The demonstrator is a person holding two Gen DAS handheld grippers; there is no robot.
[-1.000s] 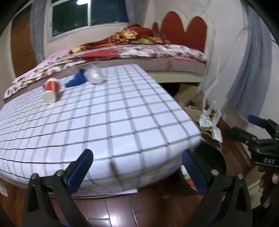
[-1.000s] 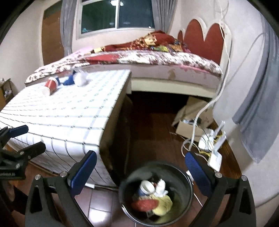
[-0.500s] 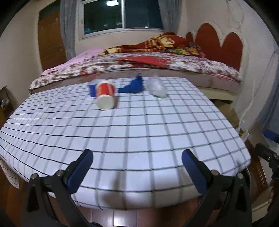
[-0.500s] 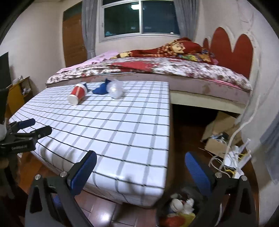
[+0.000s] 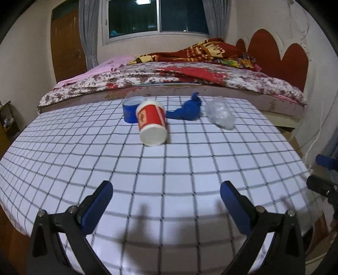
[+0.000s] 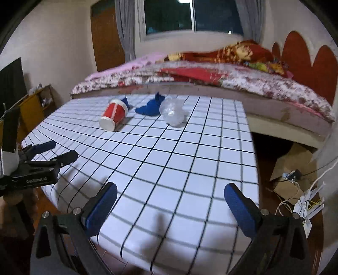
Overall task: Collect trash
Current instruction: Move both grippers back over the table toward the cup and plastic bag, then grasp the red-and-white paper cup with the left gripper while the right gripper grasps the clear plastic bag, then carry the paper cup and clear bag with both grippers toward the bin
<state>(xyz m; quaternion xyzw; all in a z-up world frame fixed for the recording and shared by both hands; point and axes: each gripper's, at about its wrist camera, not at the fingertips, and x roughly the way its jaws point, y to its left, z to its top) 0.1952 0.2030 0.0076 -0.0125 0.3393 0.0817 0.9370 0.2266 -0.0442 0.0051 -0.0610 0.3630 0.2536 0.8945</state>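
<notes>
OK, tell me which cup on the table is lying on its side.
The red cup, tipped with its white base toward the camera. The blue cup behind it stands upright.

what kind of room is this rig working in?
A bedroom, most likely: a bed with floral bedding and a red headboard sits behind the checkered table, with a curtained window above.

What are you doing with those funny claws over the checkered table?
Picking up trash. Both claws, left and right, are open and empty, hovering over the near edge of the checkered table. Nothing is grabbed yet. At the far end lie a tipped-over red paper cup, a blue cup, a crumpled blue scrap and a clear plastic wad.
</notes>
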